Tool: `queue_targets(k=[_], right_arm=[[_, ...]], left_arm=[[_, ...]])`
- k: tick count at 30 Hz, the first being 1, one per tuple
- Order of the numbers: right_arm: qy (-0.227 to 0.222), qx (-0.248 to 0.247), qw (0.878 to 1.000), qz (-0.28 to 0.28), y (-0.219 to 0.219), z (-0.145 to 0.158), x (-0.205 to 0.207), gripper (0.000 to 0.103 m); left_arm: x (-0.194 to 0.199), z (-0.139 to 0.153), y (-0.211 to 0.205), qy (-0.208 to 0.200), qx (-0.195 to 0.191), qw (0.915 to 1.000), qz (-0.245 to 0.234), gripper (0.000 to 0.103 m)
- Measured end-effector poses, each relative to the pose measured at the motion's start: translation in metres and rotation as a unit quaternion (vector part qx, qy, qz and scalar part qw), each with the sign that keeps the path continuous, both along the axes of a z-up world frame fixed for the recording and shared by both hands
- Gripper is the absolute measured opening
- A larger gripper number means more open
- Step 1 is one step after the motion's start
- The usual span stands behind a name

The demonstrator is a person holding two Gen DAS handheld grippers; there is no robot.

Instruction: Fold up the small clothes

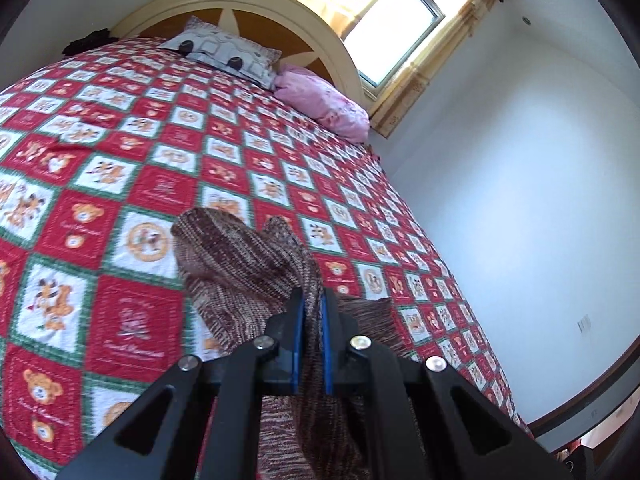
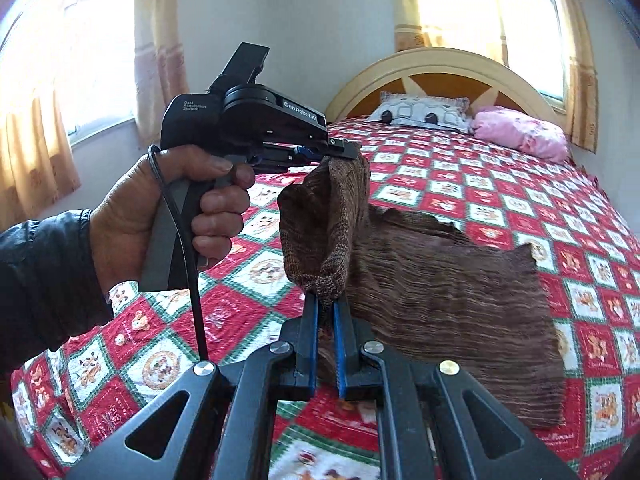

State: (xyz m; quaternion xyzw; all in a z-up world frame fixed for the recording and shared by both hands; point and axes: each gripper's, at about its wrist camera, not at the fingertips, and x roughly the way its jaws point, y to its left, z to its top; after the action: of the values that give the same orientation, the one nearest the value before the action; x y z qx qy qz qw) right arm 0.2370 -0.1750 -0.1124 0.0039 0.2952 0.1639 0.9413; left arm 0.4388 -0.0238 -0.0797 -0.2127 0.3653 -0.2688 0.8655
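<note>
Left gripper [image 2: 344, 151]: clamped on one edge of the brown knit garment [image 2: 440, 280], lifted above the bed; seen from its own camera [image 1: 311, 308], the blue pads have cloth bunched between them.
Right gripper [image 2: 325, 308]: pinched narrow on the lower end of the same raised flap, knit fabric wedged between its blue pads.
Garment position: the larger part lies flat on the red patchwork quilt [image 2: 500, 200], to the right of both grippers; the raised flap hangs as a loose pouch between the two grips.
Step in hand: by my reading, carrying the held edge over the flat part to make a fold.
How to do it well: keep both grips at even height and pull them slightly apart so the pouch stretches into a straight edge before laying it down.
Landing: bring the edge to the far-right side of the flat panel, lining up with its border rather than dropping short.
Risk: loose knit may sag or slip from a shallow pinch, and dragging could wrinkle the flat part.
Surroundings: pillows [image 2: 424, 114] lie far off by the headboard, well apart from the work.
</note>
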Motion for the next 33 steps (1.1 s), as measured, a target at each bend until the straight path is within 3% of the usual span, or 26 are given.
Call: queue_targets(k=[7,19,30,33], right_arm=[[0.009,0.023,0.999,-0.031,-0.042,-0.010,-0.002,0.006],[0.048,0.041,0.995,-0.074,-0.105,-0.037,-0.011,0.005],[0.103,0.067,0.985,-0.120,-0.152,-0.071,-0.012,0.005],[0.114,0.075,0.982,-0.133,-0.162,-0.076,-0.012,0.005]], left_arm=[[0.007,0.002,-0.048,0.002,0.019,0.9996,-0.022,0.008],[0.015,-0.021,-0.131,0.022,0.057,0.9957,-0.069,0.008],[0.018,-0.054,-0.195,0.040,0.116,0.9863,-0.110,0.008],[0.018,-0.060,-0.212,0.039,0.148,0.9812,-0.117,0.010]])
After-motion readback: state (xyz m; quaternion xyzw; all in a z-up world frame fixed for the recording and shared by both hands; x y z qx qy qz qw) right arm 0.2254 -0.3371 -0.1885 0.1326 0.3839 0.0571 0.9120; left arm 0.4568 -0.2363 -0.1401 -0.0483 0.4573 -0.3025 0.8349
